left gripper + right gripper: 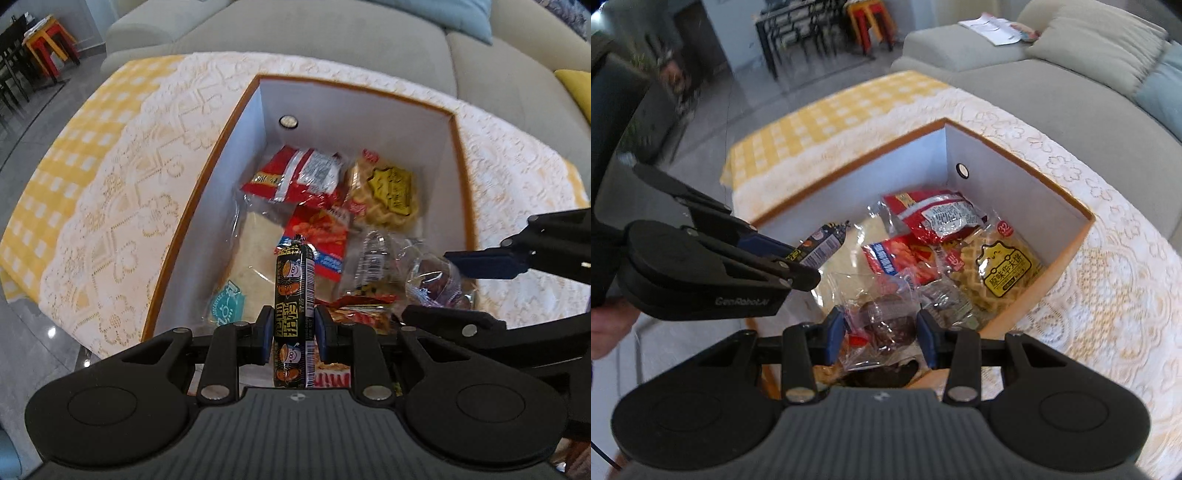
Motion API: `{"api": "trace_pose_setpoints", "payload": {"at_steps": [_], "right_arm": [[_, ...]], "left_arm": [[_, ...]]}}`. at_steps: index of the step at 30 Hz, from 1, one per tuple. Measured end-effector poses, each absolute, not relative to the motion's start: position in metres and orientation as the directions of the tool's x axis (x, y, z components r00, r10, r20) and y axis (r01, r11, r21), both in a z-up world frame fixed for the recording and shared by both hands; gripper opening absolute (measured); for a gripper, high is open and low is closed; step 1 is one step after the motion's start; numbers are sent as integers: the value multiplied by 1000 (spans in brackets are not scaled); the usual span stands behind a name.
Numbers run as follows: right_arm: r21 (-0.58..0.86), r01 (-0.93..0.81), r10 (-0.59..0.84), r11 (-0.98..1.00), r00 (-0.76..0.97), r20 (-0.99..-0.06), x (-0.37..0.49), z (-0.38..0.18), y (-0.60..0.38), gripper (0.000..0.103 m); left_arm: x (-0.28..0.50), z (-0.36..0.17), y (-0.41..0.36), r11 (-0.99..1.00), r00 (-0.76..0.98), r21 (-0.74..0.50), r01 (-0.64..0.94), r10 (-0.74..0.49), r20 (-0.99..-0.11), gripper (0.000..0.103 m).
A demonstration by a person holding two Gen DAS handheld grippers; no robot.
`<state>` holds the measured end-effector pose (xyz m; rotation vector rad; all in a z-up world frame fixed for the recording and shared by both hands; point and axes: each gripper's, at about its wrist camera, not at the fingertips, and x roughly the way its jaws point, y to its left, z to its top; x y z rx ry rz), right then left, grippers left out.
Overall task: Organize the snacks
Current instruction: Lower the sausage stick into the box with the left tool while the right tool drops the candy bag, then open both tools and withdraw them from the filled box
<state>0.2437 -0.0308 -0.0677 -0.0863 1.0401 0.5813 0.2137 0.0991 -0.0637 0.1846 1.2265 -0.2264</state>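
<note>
The left gripper [293, 334] had its blue pads pressed on the sides of a slim black-and-green wrapped sausage stick [294, 295], jaws only narrowly apart, the stick running straight out ahead between them. Below and ahead of it lay the open white cardboard box with an orange rim [207, 206], standing on a lace-covered yellow checked tablecloth [110, 192].

Inside the box, beyond the left gripper's tips, lay a red crinkled foil packet [295, 177]; further right sat a clear-wrapped yellow waffle pack [391, 192].

The right gripper [881, 328], just right of the left one, was clamped at a moderate width on a clear plastic packet holding a dark brown pastry [882, 321], held over the box's near corner.

Judged from this, the step in hand was carrying both snacks over the box. The next move would call for lowering each into a free gap among the packets, then parting the jaws without snagging the crinkly wrap.
</note>
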Motion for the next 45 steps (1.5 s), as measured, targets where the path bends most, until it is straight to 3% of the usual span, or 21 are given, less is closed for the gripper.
{"api": "trace_pose_setpoints", "payload": {"at_steps": [6,12,19,22,28,41,45], "right_arm": [[110,-544,343,832,349,-872,253,-85,-17,41],[110,-548,339,829,336,-879,255,-94,-20,43],[121,-538,351,834,348,-869,252,-89,-22,47],[141,-533,370,834,352,-860,247,-82,-25,56],[122,-508,362,853,407,-839,227,-56,-37,59],[104,-364,299,926,535,-790,153,-2,-90,63],[90,-321,276,943,600,-751,122,17,-106,68]], "left_arm": [[220,-82,98,964,275,13,267,-63,-959,25],[222,-92,97,964,258,40,262,-30,-966,26],[217,-79,88,958,275,61,281,-19,-961,31],[214,-70,83,954,293,71,291,-18,-956,33],[196,-43,73,945,355,87,315,-32,-934,34],[122,39,30,928,575,119,353,-115,-810,35],[92,60,17,926,654,148,348,-127,-746,43]]}}
